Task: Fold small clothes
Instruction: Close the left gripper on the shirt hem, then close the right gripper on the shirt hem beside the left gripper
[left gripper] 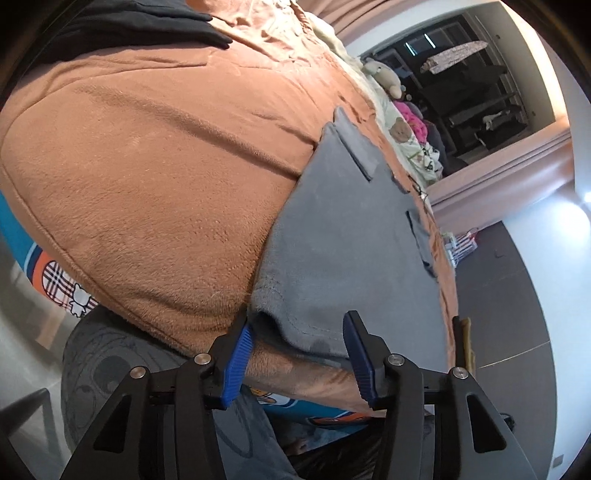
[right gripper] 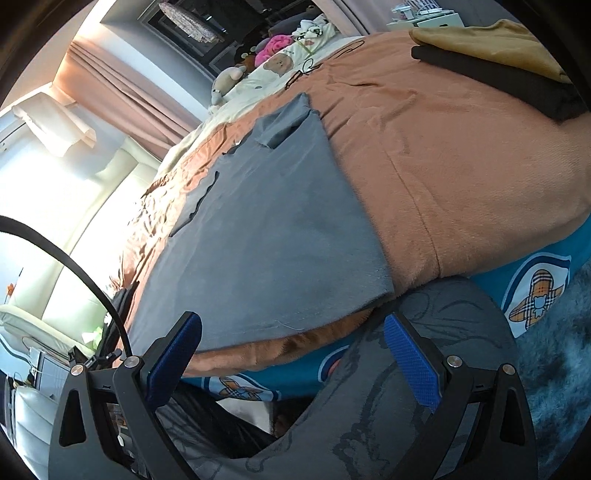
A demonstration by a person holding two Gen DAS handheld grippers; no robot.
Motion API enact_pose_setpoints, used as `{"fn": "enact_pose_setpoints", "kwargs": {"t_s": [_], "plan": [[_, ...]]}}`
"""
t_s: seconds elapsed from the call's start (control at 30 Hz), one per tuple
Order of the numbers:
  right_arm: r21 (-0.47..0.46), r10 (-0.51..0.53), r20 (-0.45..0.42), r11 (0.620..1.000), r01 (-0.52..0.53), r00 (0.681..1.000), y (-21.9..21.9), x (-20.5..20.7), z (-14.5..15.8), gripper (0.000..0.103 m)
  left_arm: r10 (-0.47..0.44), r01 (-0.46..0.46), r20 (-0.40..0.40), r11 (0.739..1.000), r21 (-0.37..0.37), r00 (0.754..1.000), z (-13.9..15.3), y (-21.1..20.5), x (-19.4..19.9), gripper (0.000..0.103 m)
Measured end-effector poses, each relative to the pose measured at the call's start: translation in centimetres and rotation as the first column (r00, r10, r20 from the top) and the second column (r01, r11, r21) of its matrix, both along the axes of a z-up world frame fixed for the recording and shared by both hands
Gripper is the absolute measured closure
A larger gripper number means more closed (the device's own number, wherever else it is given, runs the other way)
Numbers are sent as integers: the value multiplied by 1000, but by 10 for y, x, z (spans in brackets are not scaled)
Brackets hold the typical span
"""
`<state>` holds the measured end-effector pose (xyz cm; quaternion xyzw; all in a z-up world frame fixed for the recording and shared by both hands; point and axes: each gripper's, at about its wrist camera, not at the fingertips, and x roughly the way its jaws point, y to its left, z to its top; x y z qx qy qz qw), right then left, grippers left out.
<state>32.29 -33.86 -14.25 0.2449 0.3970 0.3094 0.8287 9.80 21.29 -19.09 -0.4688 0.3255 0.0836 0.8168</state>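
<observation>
A small grey cotton T-shirt (left gripper: 347,236) (right gripper: 258,236) lies spread flat on a soft orange-brown fleece blanket (left gripper: 147,177) (right gripper: 461,155) that covers the bed. Its hem is at the near edge of the bed and its sleeves point to the far side, towards the pillows. In the left wrist view, one bottom corner of the shirt is a little bunched and lifted.

The left gripper (left gripper: 301,354) is at this bunched corner. Its blue ribbed fingers (left gripper: 238,363) stand apart, one on each side of the hem, and they do not press the cloth. The right gripper (right gripper: 291,358) is just before the near edge of the bed, below the hem of the shirt. Its jaws are also wide apart, and nothing is between them.

Under the blanket a blue bed sheet with checked cartoon patches (left gripper: 55,277) (right gripper: 532,295) shows at the side of the bed. A dark folded garment (left gripper: 122,26) (right gripper: 498,77) lies on the blanket well apart from the shirt, and in the right wrist view a mustard-yellow cloth (right gripper: 491,44) lies just behind it. At the head of the bed there are a cream pillow with a bear picture (left gripper: 402,133) (right gripper: 280,66), a pale plush toy (left gripper: 384,74) (right gripper: 225,83) and a bright pink soft thing (left gripper: 410,118) (right gripper: 275,44). Pink-brown curtains (right gripper: 118,92) hang beside a bright window.
</observation>
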Motion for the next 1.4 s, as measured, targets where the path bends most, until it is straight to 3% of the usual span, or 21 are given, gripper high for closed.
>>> {"fn": "enact_pose_setpoints", "kwargs": {"t_s": [0.17, 0.2, 0.33, 0.4, 0.57, 0.67, 0.9, 1.13, 1.27, 1.4], "plan": [[-19, -8, 1, 1000, 8, 1000, 8, 2, 0, 4, 30, -29, 16, 999, -41, 999, -4, 6, 3, 52], [-24, -14, -3, 1000, 14, 1000, 9, 3, 0, 4, 38, -38, 15, 998, -48, 999, -4, 7, 2, 56], [-29, -38, -23, 999, 37, 999, 11, 11, -2, 4, 59, -59, -4, 995, -78, 998, -13, 9, -3, 94], [-33, -46, -41, 998, 44, 998, 11, 16, -4, 4, 69, -68, 9, 992, -106, 998, -18, 11, -8, 96], [-19, -49, -103, 999, 47, 993, 12, 20, -12, 26, 70, -68, 19, 992, -103, 997, -16, 12, -9, 97], [-2, -60, -125, 998, 60, 990, 9, 23, -14, 34, 73, -70, 20, 992, -103, 997, -16, 12, -8, 97], [-48, -126, -95, 991, 122, 988, -2, 26, -10, 34, 72, -70, 17, 993, -96, 997, -15, 12, -5, 97], [-39, -97, -169, 995, 92, 981, 7, 41, -21, 35, 73, -70, 18, 993, -99, 997, -15, 12, -3, 97], [45, -79, -183, 995, 89, 980, -3, 36, -21, 55, 77, -73, 27, 991, -113, 997, -19, 12, -4, 97], [168, -48, -190, 982, 81, 981, -17, 29, -24, 56, 81, -76, 30, 989, -124, 996, -20, 12, -4, 97]]}}
